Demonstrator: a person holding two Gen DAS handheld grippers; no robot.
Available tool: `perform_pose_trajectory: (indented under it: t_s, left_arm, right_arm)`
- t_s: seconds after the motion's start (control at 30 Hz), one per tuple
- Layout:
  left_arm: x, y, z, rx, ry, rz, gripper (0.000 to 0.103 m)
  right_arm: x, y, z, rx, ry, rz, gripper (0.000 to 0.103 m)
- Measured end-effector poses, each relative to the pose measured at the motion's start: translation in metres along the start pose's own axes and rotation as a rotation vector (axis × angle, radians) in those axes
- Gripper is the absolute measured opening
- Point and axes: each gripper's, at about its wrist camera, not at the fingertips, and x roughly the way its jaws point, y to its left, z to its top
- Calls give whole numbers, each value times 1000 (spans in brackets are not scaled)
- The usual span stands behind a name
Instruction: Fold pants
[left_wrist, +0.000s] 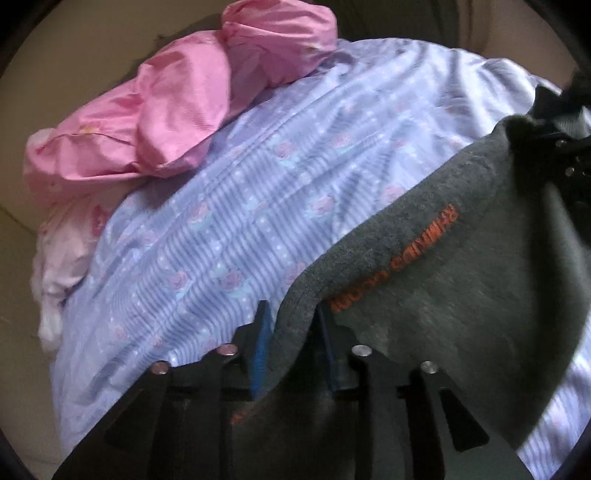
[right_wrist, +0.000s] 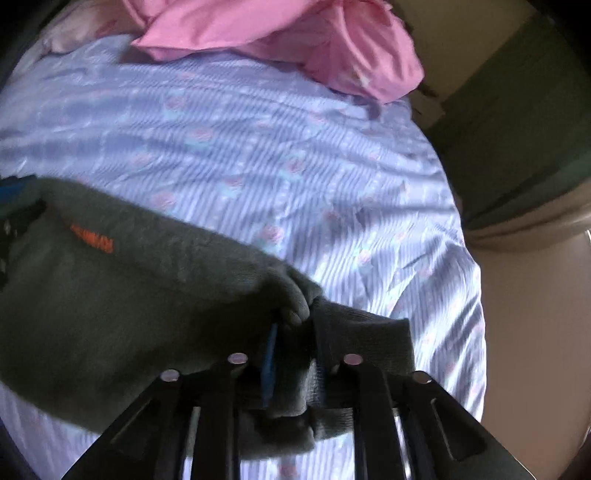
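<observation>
**Both claws carry the pants' edge mid-fold**

The left claw (left_wrist: 291, 332) and right claw (right_wrist: 293, 354) each pinch grey pants (left_wrist: 461, 295) cloth, held over the striped bed (left_wrist: 221, 221). Pink bedding (left_wrist: 177, 110) sits toward 11 o'clock. Next, likely: lay the edge down squarely, then release.

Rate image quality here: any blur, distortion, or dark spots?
Left wrist: fisheye bending, sheet softly blurred, orange lettering on pants unreadable. Right wrist: heavier motion blur across sheet and pillow; pants dim, dark corners.

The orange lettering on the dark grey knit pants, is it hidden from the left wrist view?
No, the orange lettering shows plainly on the dark grey knit pants.
</observation>
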Motion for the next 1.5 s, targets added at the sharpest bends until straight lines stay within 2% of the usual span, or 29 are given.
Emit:
perform_pose_trajectory:
  t_s: [0.03, 0.07, 0.1, 0.13, 0.17, 0.23, 0.27, 0.37, 0.43, 0.5, 0.57, 0.7, 0.8, 0.93, 1.03, 1.1, 1.27, 1.33, 1.43, 1.5]
  left_arm:
    - [-1, -3, 1, -5, -9, 50, 50]
    - [-6, -3, 3, -9, -33, 80, 59]
    - [-16, -2, 6, -24, -80, 91, 61]
    - [-25, 2, 9, -52, -111, 84, 65]
    - [-35, 10, 13, -98, -141, 60, 72]
    - [-56, 29, 16, -201, -202, 12, 76]
    - [-67, 39, 14, -259, -224, -6, 80]
    - [-97, 61, -7, -350, -260, -83, 82]
    - [-117, 67, -33, -342, -274, -102, 82]
    - [-136, 68, -61, -317, -296, -105, 82]
    - [-157, 68, -104, -285, -321, -83, 82]
    - [-180, 69, -181, -235, -312, -69, 83]
    - [-185, 67, -226, -232, -294, -66, 83]
    - [-175, 78, -274, -252, -252, -77, 83]
    - [-157, 91, -292, -290, -220, -113, 83]
    - [-144, 96, -297, -281, -200, -128, 83]
    - [-113, 98, -290, -227, -191, -68, 83]
    - [-102, 97, -287, -218, -177, -91, 83]
    - [-87, 97, -280, -228, -153, -122, 83]
    - [-82, 99, -275, -236, -155, -124, 83]
  right_arm:
    - [2, 1, 0, 6, -10, -52, 51]
    - [4, 2, 0, 19, -29, -138, 72]
    - [2, 1, 0, 37, -57, -190, 74]
    - [-3, -1, 0, 62, -100, -204, 74]
    - [-11, -6, 0, 106, -136, -188, 74]
    - [-33, -16, -3, 181, -217, -145, 74]
    - [-49, -20, -5, 204, -284, -159, 74]
    - [-95, -13, -23, 181, -456, -239, 74]
    - [-121, -1, -40, 155, -532, -210, 74]
    - [-144, 14, -60, 149, -572, -134, 74]
    - [-165, 37, -87, 134, -613, -42, 74]
    - [-197, 99, -137, 48, -649, 114, 74]
    - [-214, 145, -166, -23, -676, 228, 74]
    - [-213, 200, -184, -115, -629, 411, 74]
    - [-194, 230, -177, -132, -509, 539, 74]
    - [-177, 242, -167, -111, -420, 599, 74]
    - [-148, 252, -150, -49, -350, 595, 74]
    - [-141, 257, -146, -61, -331, 584, 74]
    - [-126, 268, -139, -92, -256, 617, 74]
    - [-122, 274, -136, -106, -251, 614, 74]
